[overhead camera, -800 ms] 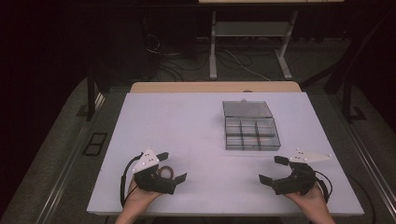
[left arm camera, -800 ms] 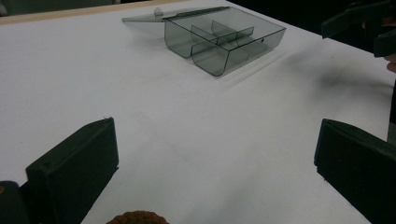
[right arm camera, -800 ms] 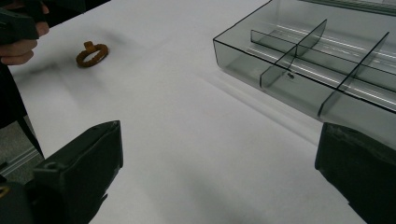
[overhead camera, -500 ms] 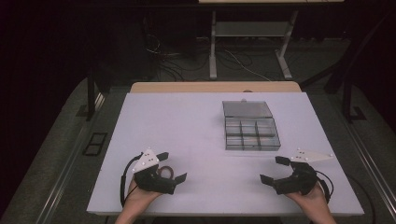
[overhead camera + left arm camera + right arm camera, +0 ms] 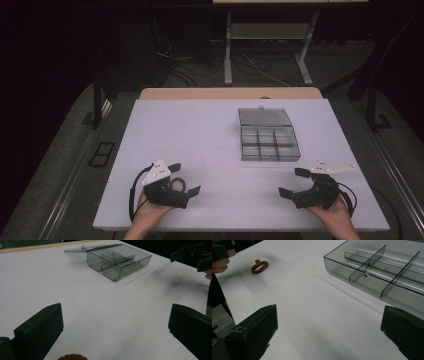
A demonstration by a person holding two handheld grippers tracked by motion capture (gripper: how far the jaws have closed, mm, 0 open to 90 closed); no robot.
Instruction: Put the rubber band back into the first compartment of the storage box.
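Observation:
A small brown ring [image 5: 176,185] lies on the white table [image 5: 210,135] near its front left, between the jaws of my left gripper [image 5: 184,178]. That gripper is open and holds nothing. In the left gripper view the ring [image 5: 72,357] peeks in at the bottom edge between the wide-apart jaws of the left gripper [image 5: 116,312]. My right gripper [image 5: 293,182] rests open near the front right, with bare table between its jaws. The right gripper view looks past its own open gripper [image 5: 330,315] to the ring [image 5: 259,266] far off at upper left.
A clear grey compartment box [image 5: 270,144] stands right of centre, its lid [image 5: 265,116] folded flat behind it. Its dividers [image 5: 367,263] show close up in the right gripper view. A tan board edge [image 5: 230,93] runs along the table's far side.

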